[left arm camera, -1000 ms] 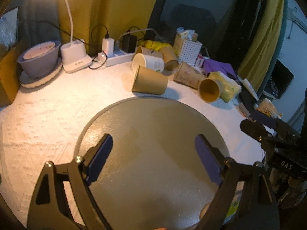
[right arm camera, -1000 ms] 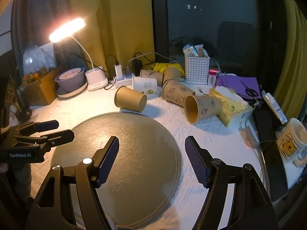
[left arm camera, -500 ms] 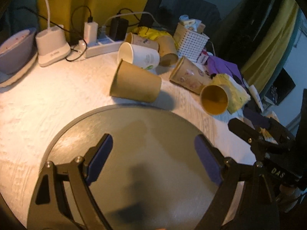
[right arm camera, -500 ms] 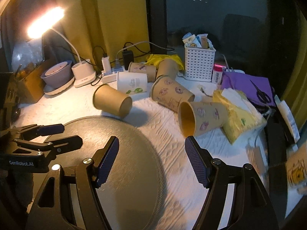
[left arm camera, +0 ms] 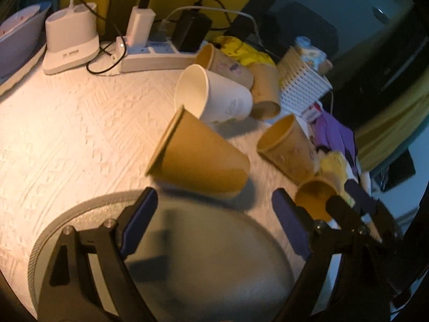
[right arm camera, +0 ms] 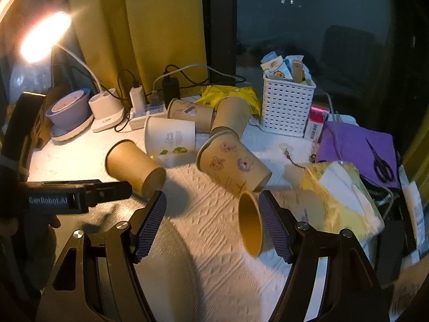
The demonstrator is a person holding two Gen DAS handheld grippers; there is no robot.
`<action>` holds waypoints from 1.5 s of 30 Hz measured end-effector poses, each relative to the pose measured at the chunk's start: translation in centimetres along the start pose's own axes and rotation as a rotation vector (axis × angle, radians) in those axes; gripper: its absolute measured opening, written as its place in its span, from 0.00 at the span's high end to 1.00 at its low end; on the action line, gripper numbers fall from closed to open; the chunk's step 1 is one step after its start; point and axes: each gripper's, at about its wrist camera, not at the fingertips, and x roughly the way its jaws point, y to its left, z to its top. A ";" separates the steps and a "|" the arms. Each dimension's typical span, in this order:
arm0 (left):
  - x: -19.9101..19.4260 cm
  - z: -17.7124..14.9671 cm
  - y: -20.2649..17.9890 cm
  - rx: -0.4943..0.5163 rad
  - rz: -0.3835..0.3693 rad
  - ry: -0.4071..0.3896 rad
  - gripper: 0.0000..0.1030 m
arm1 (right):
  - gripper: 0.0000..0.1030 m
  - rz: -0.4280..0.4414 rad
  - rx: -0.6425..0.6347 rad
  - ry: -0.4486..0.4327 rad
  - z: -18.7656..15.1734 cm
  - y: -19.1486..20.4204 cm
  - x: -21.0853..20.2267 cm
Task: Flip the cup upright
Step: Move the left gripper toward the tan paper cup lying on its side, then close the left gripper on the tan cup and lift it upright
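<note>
Several paper cups lie on their sides on the white cloth. A plain brown cup (left arm camera: 198, 158) lies just beyond my open, empty left gripper (left arm camera: 214, 220); it also shows in the right wrist view (right arm camera: 134, 167). A white cup (left arm camera: 214, 96) lies behind it. A patterned cup (right arm camera: 233, 165) lies in the middle. Another brown cup (right arm camera: 252, 222), mouth facing left, lies between the fingertips of my open right gripper (right arm camera: 211, 222), close to the right finger. The left gripper (right arm camera: 77, 196) shows at the left of the right wrist view.
A round grey mat (left arm camera: 214, 276) lies under the left gripper. A power strip (left arm camera: 150, 59), lamp base (left arm camera: 71, 45) and purple bowl (right arm camera: 68, 107) stand at the back left. A white basket (right arm camera: 287, 104), yellow bag (right arm camera: 340, 196) and scissors (right arm camera: 380, 161) lie at the right.
Both grippers have moved forward toward the cups. The plain brown cup is now close to the left fingertips, and the open-mouthed brown cup now sits between the right fingertips.
</note>
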 end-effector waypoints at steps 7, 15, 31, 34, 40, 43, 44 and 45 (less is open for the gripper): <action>2.5 1.8 1.3 -0.126 -0.017 0.034 0.14 | 0.28 0.021 -0.006 -0.006 1.5 -0.8 1.6; 4.8 2.9 1.9 -0.179 -0.027 0.053 0.14 | 0.28 0.023 0.010 0.004 1.4 -1.5 2.5; 2.8 1.7 1.4 -0.056 -0.069 0.057 0.37 | 0.28 -0.006 0.046 -0.012 1.2 -0.7 0.8; 1.6 1.0 1.8 -0.038 -0.072 0.053 0.38 | 0.28 -0.013 0.052 -0.017 0.8 -0.1 0.0; -1.2 -0.8 1.6 0.049 -0.089 0.020 0.38 | 0.28 -0.022 0.063 -0.023 0.1 1.6 -1.7; -2.9 -1.9 1.5 0.112 -0.084 -0.014 0.38 | 0.28 -0.028 0.061 -0.030 -0.3 2.7 -2.9; -3.3 -2.1 1.5 0.128 -0.080 -0.023 0.38 | 0.28 -0.029 0.061 -0.033 -0.4 3.1 -3.4; -3.7 -2.4 1.5 0.143 -0.078 -0.031 0.38 | 0.28 -0.029 0.060 -0.035 -0.5 3.4 -3.7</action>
